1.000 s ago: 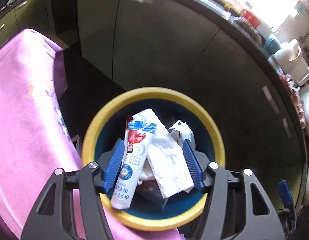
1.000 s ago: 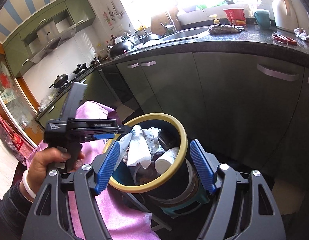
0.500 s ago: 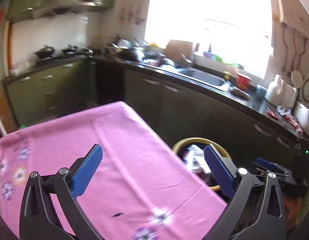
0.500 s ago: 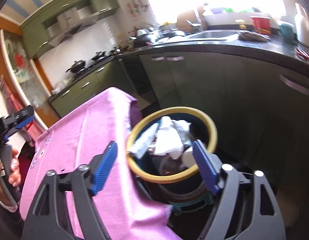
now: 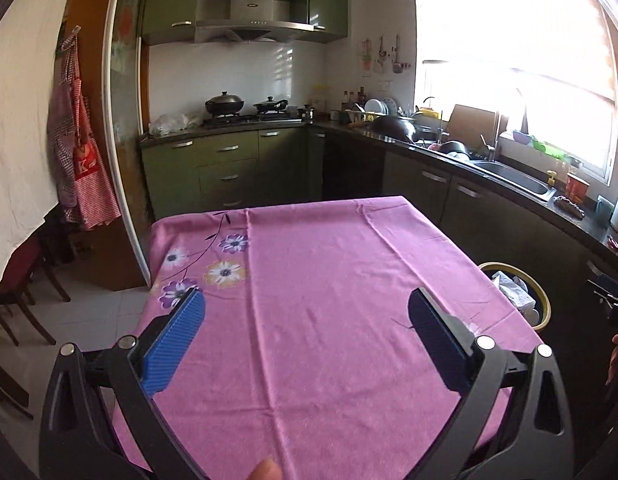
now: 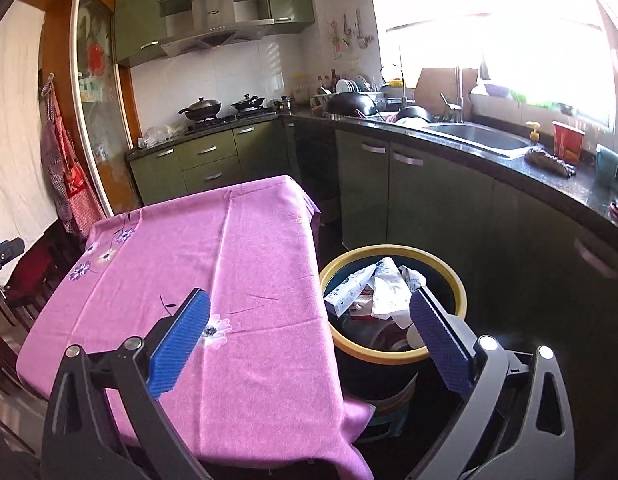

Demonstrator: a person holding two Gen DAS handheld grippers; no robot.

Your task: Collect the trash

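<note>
A dark bin with a yellow rim (image 6: 393, 249) stands on the floor by the table's right edge. It holds a white printed tube (image 6: 349, 288), crumpled white paper (image 6: 389, 292) and other trash. My right gripper (image 6: 309, 298) hovers over the table corner and the bin's near side. Its jaws are opening wide and nothing is gripped between them. My left gripper (image 5: 305, 300) is open and empty above the pink flowered tablecloth (image 5: 329, 260). In the left wrist view the bin (image 5: 544, 308) sits low at the right, with white paper (image 5: 511, 290) showing inside.
Green cabinets under a dark counter (image 6: 489, 168) run behind and right of the bin, with a sink (image 6: 477, 138) and a stove with pots (image 5: 245, 106). Dark chairs (image 5: 13, 296) and hanging aprons (image 5: 77, 160) are on the left.
My left gripper opened and let go of the white tube over the bin, then swung left and up over the table. My right gripper widened and pulled back from the bin.
</note>
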